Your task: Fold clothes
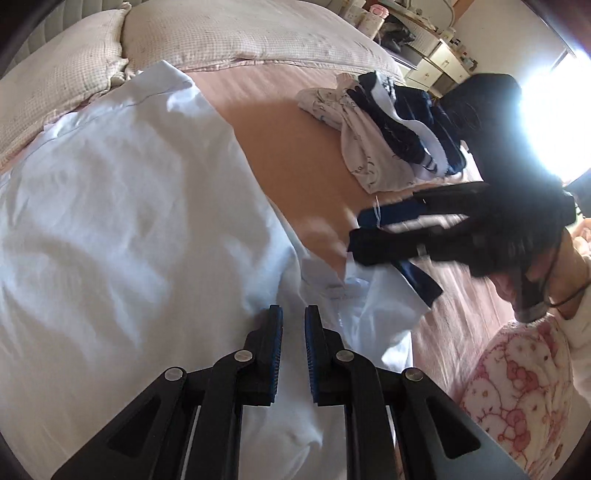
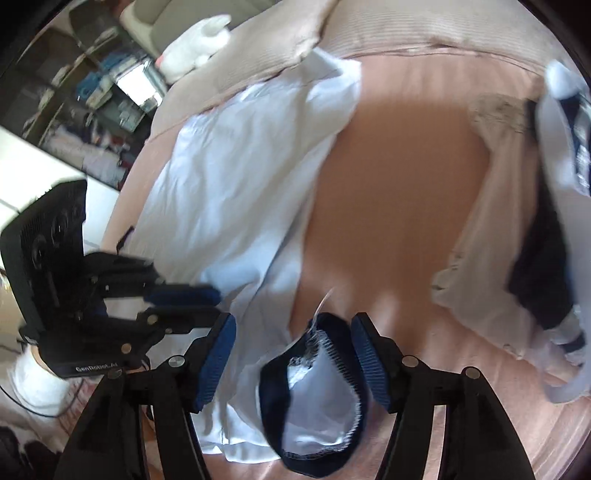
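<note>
A white shirt (image 1: 122, 206) lies spread over the left of the bed (image 1: 303, 147). My left gripper (image 1: 293, 314) hovers over the shirt's lower edge, its pads almost together, and I see no cloth between them. In the right wrist view the left gripper (image 2: 218, 304) sits at the edge of the shirt (image 2: 236, 177). My right gripper (image 2: 294, 325) stands open. A navy-trimmed white cuff (image 2: 317, 398) hangs between its fingers, resting against the right pad without being pinched. From the left wrist view the right gripper (image 1: 360, 230) is blurred, with the navy trim (image 1: 417, 280) below it.
A heap of white and navy clothes (image 1: 388, 125) lies at the bed's far right, also visible as the clothes heap (image 2: 546, 221). Pillows (image 1: 240, 33) line the headboard beside a white plush toy (image 2: 195, 44). A person's pink-patterned sleeve (image 1: 517, 387) is at the lower right. Cabinets (image 1: 436, 55) stand beyond the bed.
</note>
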Available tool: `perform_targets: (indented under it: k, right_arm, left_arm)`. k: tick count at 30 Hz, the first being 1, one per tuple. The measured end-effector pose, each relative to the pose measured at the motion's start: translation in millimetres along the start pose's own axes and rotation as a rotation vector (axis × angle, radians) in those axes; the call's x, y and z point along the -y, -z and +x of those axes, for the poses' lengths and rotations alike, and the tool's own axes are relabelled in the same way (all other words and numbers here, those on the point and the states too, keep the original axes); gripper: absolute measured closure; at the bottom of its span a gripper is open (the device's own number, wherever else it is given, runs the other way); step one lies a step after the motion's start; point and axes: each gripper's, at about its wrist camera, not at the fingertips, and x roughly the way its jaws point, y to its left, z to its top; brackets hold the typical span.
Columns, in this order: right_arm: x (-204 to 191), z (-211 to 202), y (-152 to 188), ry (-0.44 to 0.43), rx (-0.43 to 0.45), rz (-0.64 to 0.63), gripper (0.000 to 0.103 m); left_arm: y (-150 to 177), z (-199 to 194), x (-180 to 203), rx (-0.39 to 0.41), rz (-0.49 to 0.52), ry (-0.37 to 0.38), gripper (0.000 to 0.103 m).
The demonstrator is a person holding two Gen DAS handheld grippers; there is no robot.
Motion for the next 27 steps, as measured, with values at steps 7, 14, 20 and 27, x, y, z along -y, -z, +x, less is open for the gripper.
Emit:
perform_targets:
  k: [7, 14, 20, 27]
  right_arm:
    - [3.7, -17.6, -4.8, 0.045, -0.012, -0.004, 0.039]
    - [-26.1, -3.1, 21.3, 0.354, -0.089, -0.296, 0.039]
    - [-60.5, 28.1, 34.2, 0.488, -0.110, -0.508, 0.039]
    - [-24.0, 16.1, 31.5, 0.608, -0.095, -0.398, 0.034]
  left_arm:
    - [-0.2, 25.2, 48.5, -0.040, 0.134, 0.142, 0.092]
    - [-34.5, 32.4, 17.1, 0.039, 0.044, -0.085, 0.090]
    - [-35.5, 8.0, 9.3, 0.077, 0.062, -0.079, 0.090]
    - [-18.3, 15.7, 4.3, -0.013, 0.200, -0.279, 0.090]
